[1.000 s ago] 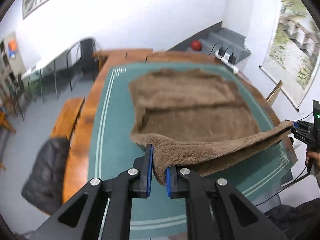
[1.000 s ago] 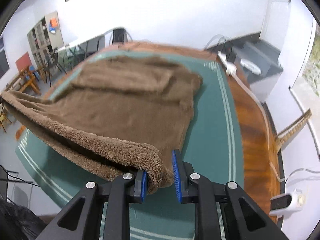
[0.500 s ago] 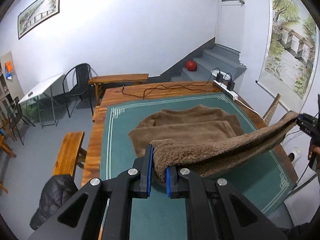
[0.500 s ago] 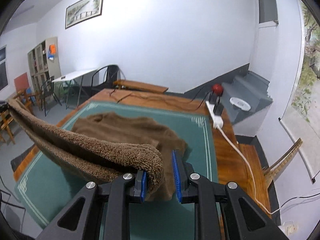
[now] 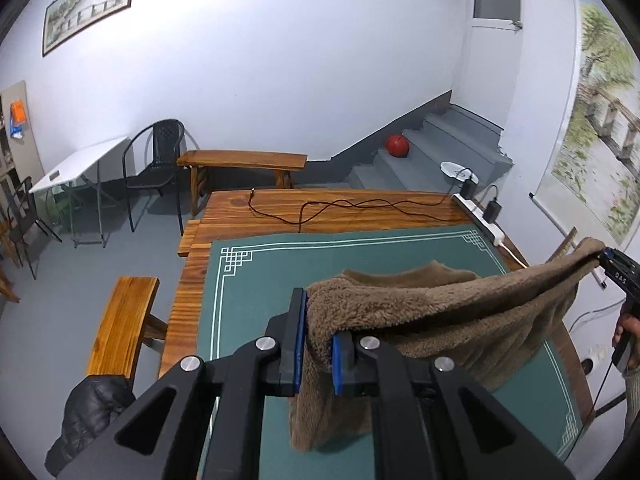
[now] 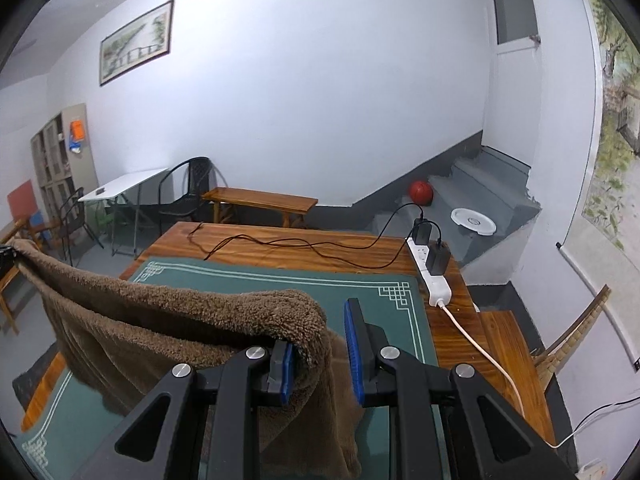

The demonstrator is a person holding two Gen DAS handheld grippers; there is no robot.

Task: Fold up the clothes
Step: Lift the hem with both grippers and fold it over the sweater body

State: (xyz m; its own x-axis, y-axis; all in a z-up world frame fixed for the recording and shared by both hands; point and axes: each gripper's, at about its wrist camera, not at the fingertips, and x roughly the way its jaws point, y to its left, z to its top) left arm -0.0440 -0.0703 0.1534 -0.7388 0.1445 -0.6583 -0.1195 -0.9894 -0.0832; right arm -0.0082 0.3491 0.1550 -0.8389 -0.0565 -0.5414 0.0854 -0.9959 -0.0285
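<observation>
A brown fleece garment hangs stretched in the air between my two grippers, above the green mat on the wooden table. My left gripper is shut on one corner, and loose cloth droops below its pads. In the right wrist view the garment runs off to the left, and my right gripper is shut on its other corner above the mat. The right gripper also shows at the left wrist view's right edge, held by a hand.
A white power strip with black plugs and a black cable lie on the far bare wood. Wooden benches stand left of the table, one with a black jacket. A red ball sits on the stairs.
Both grippers have risen and drawn back from the far end, lifting the garment off the mat. It lay mostly spread before and now hangs between them.
</observation>
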